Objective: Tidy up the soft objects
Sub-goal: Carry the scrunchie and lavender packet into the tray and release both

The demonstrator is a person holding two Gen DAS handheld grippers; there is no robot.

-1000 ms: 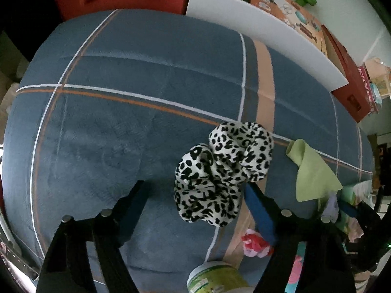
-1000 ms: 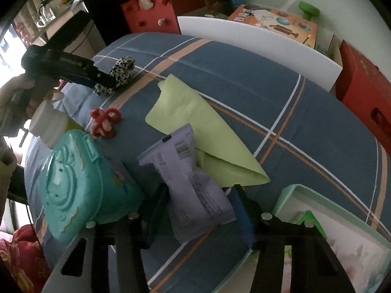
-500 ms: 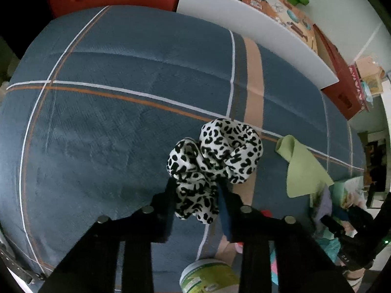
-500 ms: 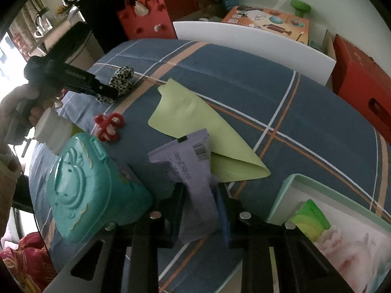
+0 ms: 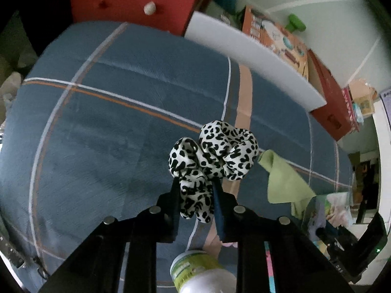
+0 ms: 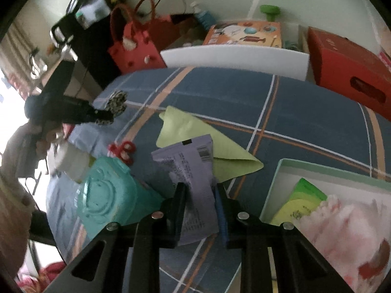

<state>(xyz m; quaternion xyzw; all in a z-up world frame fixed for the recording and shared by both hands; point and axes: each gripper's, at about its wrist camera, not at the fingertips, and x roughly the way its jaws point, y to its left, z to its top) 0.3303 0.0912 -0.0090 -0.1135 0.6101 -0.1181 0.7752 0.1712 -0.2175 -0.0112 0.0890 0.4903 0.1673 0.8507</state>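
Two tools: each one is holding something soft.
Left tool (image 5: 195, 193): squeezed shut on the scrunchie (image 5: 215, 156), which is spotted black and white and held up over the blue cloth (image 5: 110, 127).
Right tool (image 6: 200, 200): squeezed shut on the pale purple packet (image 6: 195, 171).
Green cloth (image 6: 207, 141): flat on the blue cloth, just behind the packet.
Teal case (image 6: 105, 195): left of the packet.
Box (image 6: 330, 171): on the right, with a green pack inside.
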